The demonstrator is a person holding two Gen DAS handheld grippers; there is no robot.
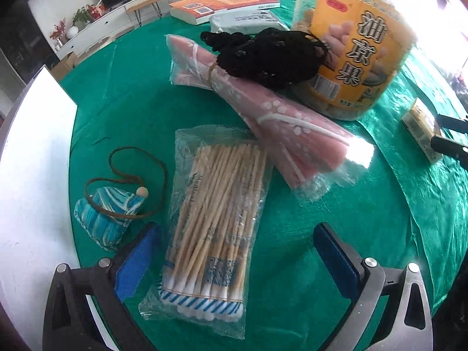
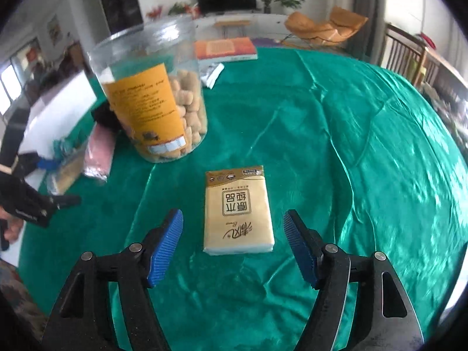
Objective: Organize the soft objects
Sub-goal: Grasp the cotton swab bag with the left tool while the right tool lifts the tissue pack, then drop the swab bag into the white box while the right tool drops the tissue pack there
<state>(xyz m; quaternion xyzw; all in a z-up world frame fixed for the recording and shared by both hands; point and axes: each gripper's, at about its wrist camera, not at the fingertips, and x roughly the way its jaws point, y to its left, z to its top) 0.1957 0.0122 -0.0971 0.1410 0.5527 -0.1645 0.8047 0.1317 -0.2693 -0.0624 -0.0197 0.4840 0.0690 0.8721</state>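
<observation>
The left gripper (image 1: 234, 263) is spread wide, empty, its blue pads either side of the near end of a swab pack (image 1: 210, 234) that lies flat on the green cloth (image 1: 336, 204). The pack's long axis runs away from the camera, cotton tips nearest, leaning slightly right at the far end. Left of it sits a blue striped pouch (image 1: 102, 219) with a brown cord, near the cloth's edge. Beyond, a pink wrapped roll (image 1: 263, 111) lies diagonally, its far end up-left, with a black mesh bundle (image 1: 269, 58) resting on it against the snack jar (image 1: 351, 44). The right gripper (image 2: 234, 242) is likewise open and empty, flanking a tissue pack (image 2: 238, 213) lying flat, long axis pointing away toward the jar (image 2: 152, 93).
</observation>
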